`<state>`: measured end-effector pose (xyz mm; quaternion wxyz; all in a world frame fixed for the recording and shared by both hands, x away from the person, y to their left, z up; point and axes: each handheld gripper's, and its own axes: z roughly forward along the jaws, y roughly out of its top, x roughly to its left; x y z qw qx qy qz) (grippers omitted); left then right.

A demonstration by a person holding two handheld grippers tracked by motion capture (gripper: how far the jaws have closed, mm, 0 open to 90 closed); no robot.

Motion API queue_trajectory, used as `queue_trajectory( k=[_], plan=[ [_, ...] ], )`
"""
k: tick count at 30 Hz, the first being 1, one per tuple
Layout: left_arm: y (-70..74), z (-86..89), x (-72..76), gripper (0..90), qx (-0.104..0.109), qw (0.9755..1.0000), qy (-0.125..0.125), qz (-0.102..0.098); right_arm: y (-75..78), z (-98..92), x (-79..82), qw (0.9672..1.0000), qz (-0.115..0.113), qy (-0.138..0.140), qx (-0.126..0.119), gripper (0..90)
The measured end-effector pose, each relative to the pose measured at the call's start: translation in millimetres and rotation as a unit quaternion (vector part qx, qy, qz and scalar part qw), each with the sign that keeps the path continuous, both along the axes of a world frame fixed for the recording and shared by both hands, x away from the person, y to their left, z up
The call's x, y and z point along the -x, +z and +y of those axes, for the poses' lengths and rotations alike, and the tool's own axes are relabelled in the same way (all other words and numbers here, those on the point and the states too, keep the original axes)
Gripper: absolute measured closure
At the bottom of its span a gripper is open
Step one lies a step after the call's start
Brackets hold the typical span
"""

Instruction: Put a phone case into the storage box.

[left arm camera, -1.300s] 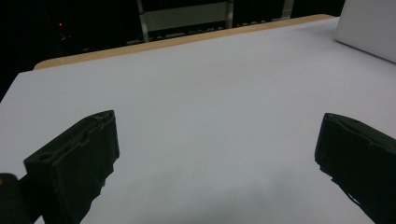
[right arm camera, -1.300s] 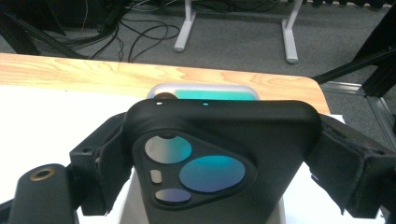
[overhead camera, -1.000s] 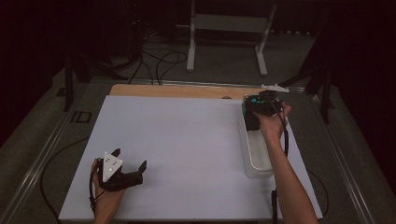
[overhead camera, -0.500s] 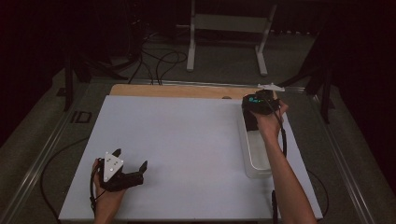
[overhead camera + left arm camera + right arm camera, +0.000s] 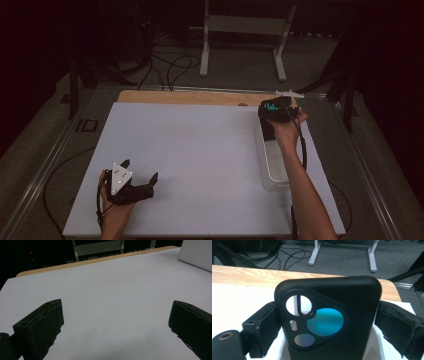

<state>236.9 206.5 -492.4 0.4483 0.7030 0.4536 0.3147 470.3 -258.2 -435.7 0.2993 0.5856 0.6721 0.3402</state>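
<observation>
Judged mid-lift: right gripper clamped on black phone case, held upright just above far end of clear bin; left gripper released, idle well left of bin; next, likely carrying case clear of bin.

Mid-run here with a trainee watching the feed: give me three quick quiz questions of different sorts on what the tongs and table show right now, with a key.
1. True or false: the left tongs grip something.
2. What do the right tongs hold: A) a black phone case, B) a mug, C) a sponge?
3. Fill in: the right tongs hang over the far end of the clear ____.

Key: 1 false, their jaws stand wide apart over the bare white tabletop. 2 A. 3 bin.
</observation>
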Motion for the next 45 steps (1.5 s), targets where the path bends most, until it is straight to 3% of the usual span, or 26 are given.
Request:
queue_trajectory(
  k=[16, 22, 26, 35, 45],
  plan=[
    [-0.5, -1.6, -0.3, 0.2, -0.001, 1.0000, -0.004, 0.001, 16.1, -6.8, 8.6, 0.9992, -0.031, 0.021, -0.016, 7.4],
    [-0.1, -1.1, 0.0, 0.2, -0.001, 1.0000, -0.004, 0.001, 23.6, -5.3, 18.5, 0.9983, -0.030, 0.049, -0.014, 7.4],
    [0.1, -1.1, 0.0, 0.2, 0.000, 1.0000, -0.006, 0.002, 29.8, -1.8, 33.0, 0.9960, -0.031, 0.078, -0.030, 7.4],
    [0.7, -0.9, 0.2, 0.2, 0.000, 0.9999, -0.011, 0.002, 37.5, 12.9, 68.3, 0.9889, -0.027, 0.145, -0.020, 7.4],
    [3.0, -0.2, 1.4, 0.2, 0.004, 0.9999, -0.015, -0.001, 27.3, 21.0, 117.5, 0.9815, -0.038, 0.185, -0.029, 7.8]
  ],
)
